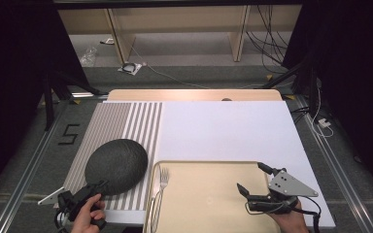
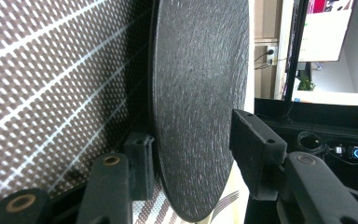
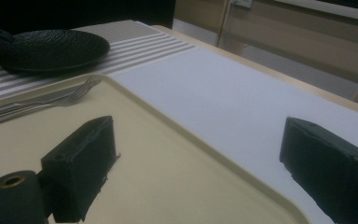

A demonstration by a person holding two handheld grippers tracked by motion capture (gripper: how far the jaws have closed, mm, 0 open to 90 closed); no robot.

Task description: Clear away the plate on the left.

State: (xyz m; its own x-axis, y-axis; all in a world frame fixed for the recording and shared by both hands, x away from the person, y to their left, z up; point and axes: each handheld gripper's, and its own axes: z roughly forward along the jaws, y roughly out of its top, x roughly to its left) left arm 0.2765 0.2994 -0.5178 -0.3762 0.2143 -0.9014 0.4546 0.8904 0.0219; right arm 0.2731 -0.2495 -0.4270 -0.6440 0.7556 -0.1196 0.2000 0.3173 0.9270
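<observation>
Jaws of the left gripper are being held astride the near rim of the black plate, one pad under it against the striped placemat and one above; in the left gripper view a narrow gap is still being left between the upper pad and the plate's surface, so the rim is being bracketed rather than pinched, the jaws about half open. The plate is being kept on the placemat at the table's left, just beside the tray, probably so that its edge can be gripped for lifting. The right gripper is being held with jaws wide apart and nothing between them, straddling the tray's right rim where it meets the white board, apparently waiting. A fork is lying along the tray's left edge.
</observation>
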